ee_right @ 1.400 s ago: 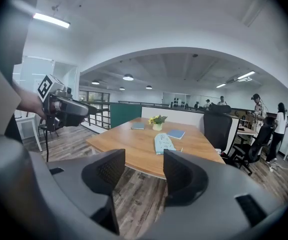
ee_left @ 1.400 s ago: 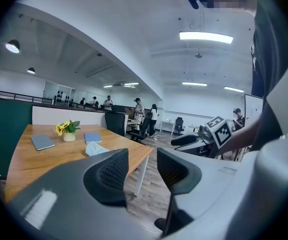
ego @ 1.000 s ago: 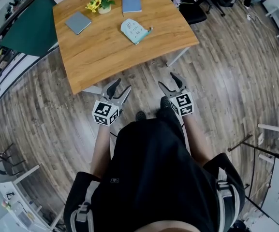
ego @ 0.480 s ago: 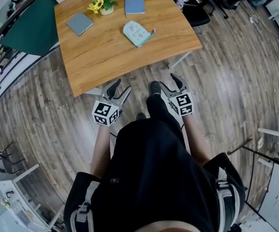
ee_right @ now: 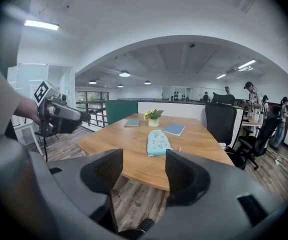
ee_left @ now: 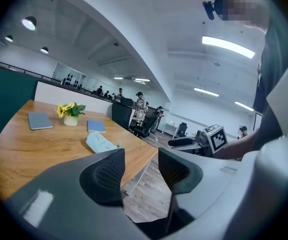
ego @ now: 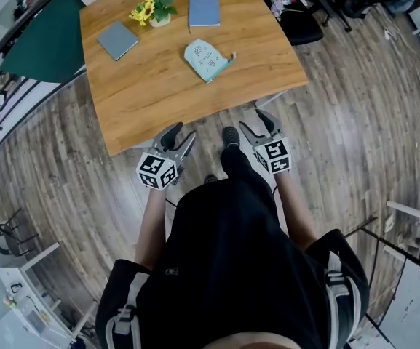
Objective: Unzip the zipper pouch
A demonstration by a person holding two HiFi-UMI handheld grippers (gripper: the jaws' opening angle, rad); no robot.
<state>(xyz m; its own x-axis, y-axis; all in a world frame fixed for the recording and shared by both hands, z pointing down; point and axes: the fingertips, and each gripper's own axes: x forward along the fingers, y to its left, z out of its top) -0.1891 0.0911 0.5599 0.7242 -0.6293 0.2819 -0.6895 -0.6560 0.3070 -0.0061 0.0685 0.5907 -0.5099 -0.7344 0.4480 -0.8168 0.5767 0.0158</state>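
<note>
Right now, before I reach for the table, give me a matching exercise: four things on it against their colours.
Things:
1. zipper pouch
2. flowers
3. notebook left of the flowers
4. notebook right of the flowers

Colours:
a. yellow
b. blue
c. pale teal
d. grey

Pairs: 1-c, 2-a, 3-d, 4-b

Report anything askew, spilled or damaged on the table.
Nothing stands out. The zipper pouch lies flat on the table, angled to its edges; the grey notebook and blue notebook lie flat, the flower pot stands upright.
</note>
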